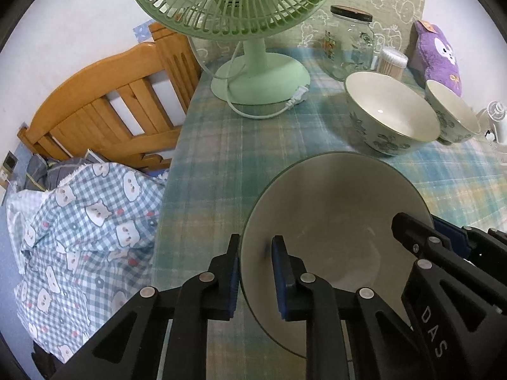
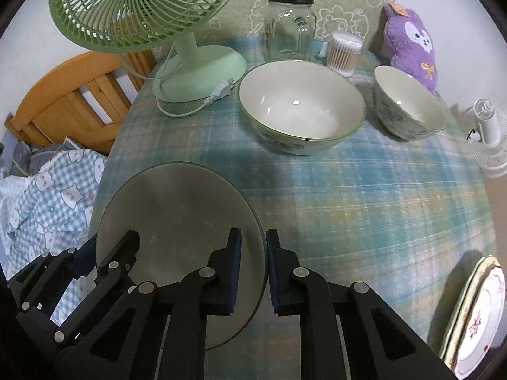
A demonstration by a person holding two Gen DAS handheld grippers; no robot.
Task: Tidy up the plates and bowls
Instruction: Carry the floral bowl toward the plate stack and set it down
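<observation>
Green desk fan (image 1: 253, 72) on plaid tabletop (image 2: 364, 196), cord and plug loose beside base. Lidded glass jar (image 2: 290, 28) at rear, cotton swab tub (image 2: 343, 52) just beside. Purple plush (image 2: 410, 44) rear right. Wooden headboard (image 1: 104, 104), checked bedding (image 1: 85, 237) left.

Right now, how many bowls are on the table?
3: the big bowl nearest, gripped at opposite rims by both grippers; a medium bowl behind it; a small bowl to its right. None seems hidden.
</observation>
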